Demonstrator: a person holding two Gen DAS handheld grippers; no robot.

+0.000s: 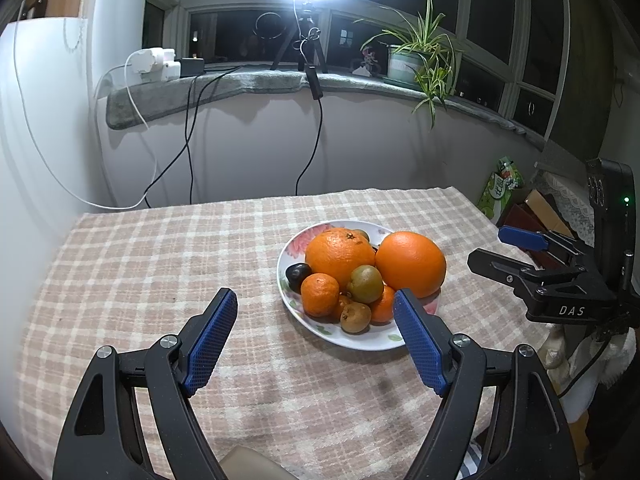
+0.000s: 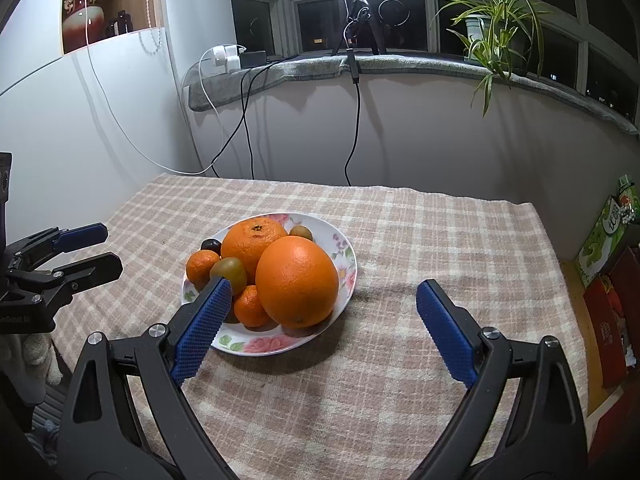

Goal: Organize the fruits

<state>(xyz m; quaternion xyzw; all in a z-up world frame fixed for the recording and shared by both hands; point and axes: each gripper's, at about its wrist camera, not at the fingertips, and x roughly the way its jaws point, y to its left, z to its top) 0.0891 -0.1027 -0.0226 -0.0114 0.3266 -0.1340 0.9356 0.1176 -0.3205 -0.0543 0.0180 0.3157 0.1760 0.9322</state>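
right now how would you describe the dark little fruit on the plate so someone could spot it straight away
Find the floral plate on the checked tablecloth. The dark fruit sits at the plate's left edge, tucked beside the stem-up big orange and behind a small mandarin. It is the only near-black, glossy piece; everything else is orange or greenish-brown.

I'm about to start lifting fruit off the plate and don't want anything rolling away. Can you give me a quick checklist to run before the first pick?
1. Left tongs open and empty: ok.
2. Right tongs open and empty: ok.
3. Plate resting flat on the checked cloth: ok.
4. Top fruit free to lift: the near big orange has nothing on it: ok.
5. Pile stable: the big orange leans on the other large orange and over a mandarin; small fruit may shift: not ok.
6. Place for sorted fruit: no second dish or bowl shows, only bare cloth: cannot tell.
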